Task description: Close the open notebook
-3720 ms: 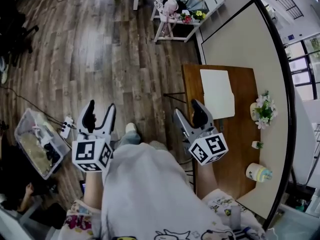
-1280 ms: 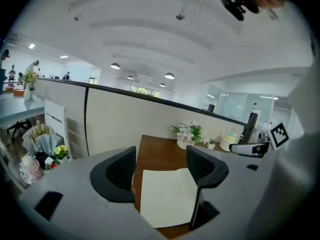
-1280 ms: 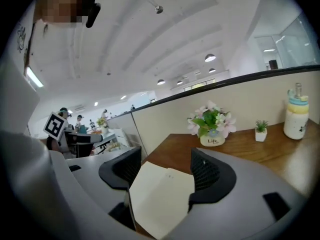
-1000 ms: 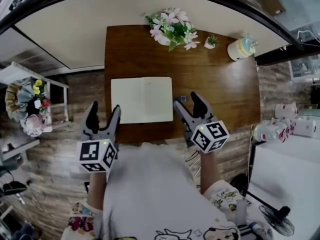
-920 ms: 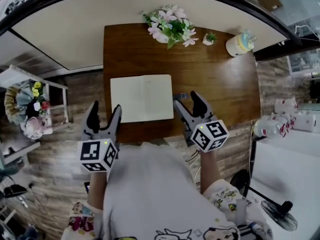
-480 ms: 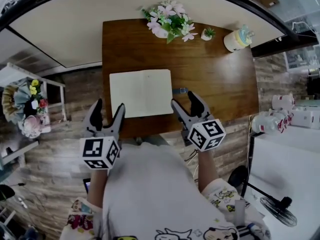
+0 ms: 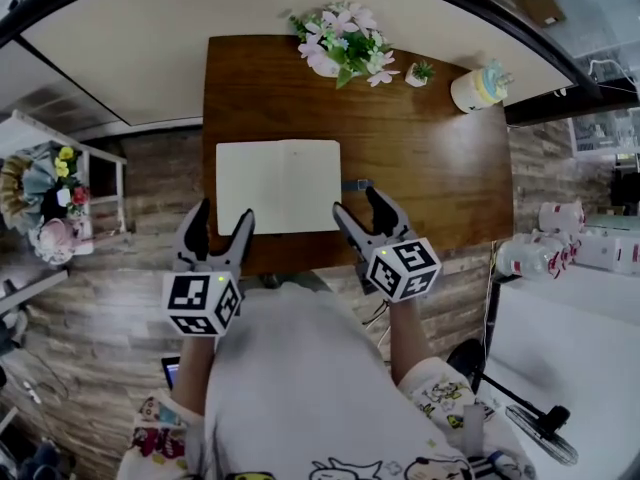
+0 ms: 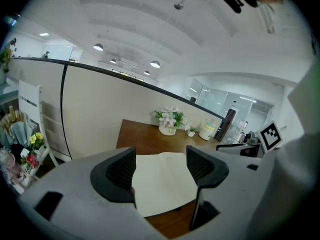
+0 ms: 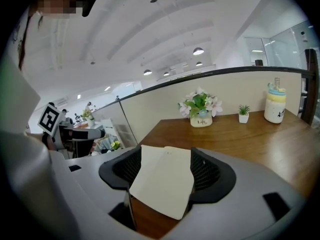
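Jaws both apart — empty | notebook open flat, long axis left–right

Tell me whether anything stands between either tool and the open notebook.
Nothing visible does. The notebook lies open on the table, the open left tool and right tool close by its near edge; the flowers stand well beyond it.

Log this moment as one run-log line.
phase: pre-contact | notebook: open, flat on wooden table | left gripper: open, empty | right gripper: open, empty
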